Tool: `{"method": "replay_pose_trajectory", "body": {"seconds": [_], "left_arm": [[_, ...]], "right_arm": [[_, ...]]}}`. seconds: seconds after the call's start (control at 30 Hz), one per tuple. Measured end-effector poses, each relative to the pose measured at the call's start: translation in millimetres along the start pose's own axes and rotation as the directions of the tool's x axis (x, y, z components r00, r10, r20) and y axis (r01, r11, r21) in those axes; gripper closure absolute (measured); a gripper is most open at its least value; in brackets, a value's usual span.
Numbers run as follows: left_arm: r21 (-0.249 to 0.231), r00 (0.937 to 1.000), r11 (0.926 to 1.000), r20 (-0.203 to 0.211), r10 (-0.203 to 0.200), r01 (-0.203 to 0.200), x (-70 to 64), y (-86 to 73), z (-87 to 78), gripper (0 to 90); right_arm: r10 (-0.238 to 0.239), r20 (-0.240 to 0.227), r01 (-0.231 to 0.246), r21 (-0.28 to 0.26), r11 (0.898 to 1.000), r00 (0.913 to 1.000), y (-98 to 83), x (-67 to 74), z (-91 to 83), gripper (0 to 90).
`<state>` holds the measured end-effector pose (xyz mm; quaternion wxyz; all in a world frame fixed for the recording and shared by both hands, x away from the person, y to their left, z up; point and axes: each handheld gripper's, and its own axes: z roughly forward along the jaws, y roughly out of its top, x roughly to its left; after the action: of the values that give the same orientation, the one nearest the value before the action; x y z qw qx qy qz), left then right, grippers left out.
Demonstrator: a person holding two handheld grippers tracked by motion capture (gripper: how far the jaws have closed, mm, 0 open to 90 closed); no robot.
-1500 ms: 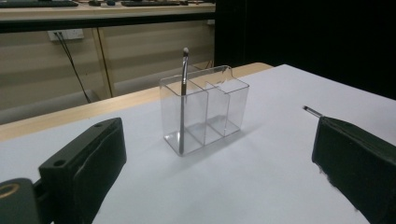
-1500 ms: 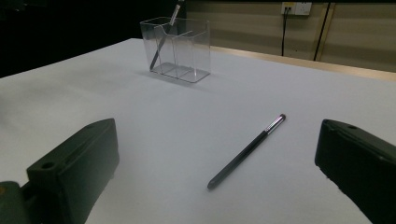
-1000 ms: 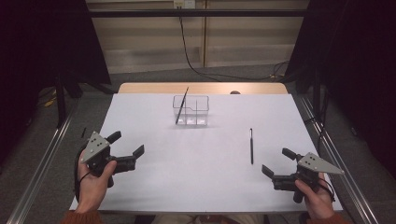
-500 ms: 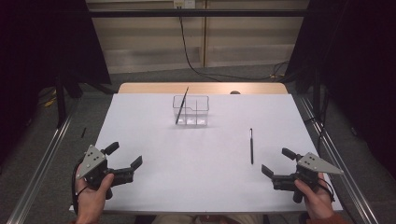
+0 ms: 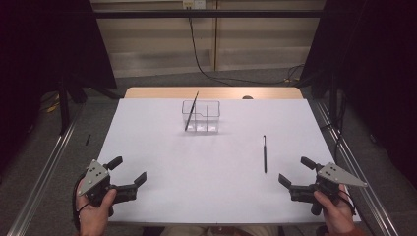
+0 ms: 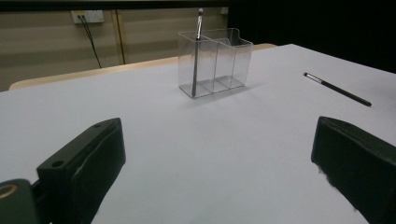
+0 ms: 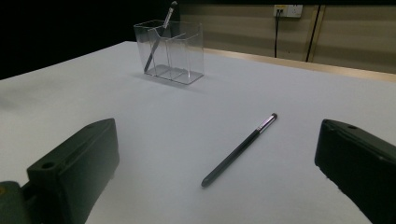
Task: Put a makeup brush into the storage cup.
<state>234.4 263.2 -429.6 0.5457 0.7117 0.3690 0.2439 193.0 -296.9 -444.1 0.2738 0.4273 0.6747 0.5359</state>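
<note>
Both grippers spread, holding nothing — left gripper (image 5: 129, 173) near-left corner, right gripper (image 5: 295, 172) near-right. One pen (image 5: 264, 153) flat on the table (image 5: 162, 147), right side; another pen (image 5: 191, 111) leans in the clear holder (image 5: 201, 117), far centre.

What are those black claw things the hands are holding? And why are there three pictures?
Those are grippers, tools with two jaws that a person squeezes to pinch things. The person holds one in each hand: the left gripper and the right gripper. Both are open and hold nothing.

The three pictures show the same moment from three cameras. One camera hangs above and looks down on the white table. The other two ride on the grippers, so you see black jaws at the bottom corners, like looking out from between the claws.

On the table stands a clear box with compartments, and one pen leans inside it at one end. Another pen lies flat on the table, nearer the right gripper.
</note>
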Motion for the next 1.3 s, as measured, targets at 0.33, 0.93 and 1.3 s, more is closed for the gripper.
{"method": "replay_pose_trajectory", "body": {"seconds": [0.33,0.93,1.3], "left_arm": [[-0.009,0.9991,0.9998,-0.038,0.016,-0.017,-0.3,-2.1,-1.5,2.9],[-0.012,0.9991,0.9999,-0.041,-0.004,0.004,0.5,-3.1,-6.0,2.9],[-0.002,0.9993,1.0,-0.037,0.005,-0.005,1.4,-3.8,-4.9,2.9]], "right_arm": [[-0.014,-0.009,0.014,-0.002,1.0,0.9999,1.9,0.7,5.4,0.0],[-0.058,0.003,0.058,0.0,0.998,0.9983,25.1,-5.4,29.6,0.8],[-0.042,0.005,0.042,0.033,0.999,0.9991,45.1,-19.4,47.7,0.7]]}}
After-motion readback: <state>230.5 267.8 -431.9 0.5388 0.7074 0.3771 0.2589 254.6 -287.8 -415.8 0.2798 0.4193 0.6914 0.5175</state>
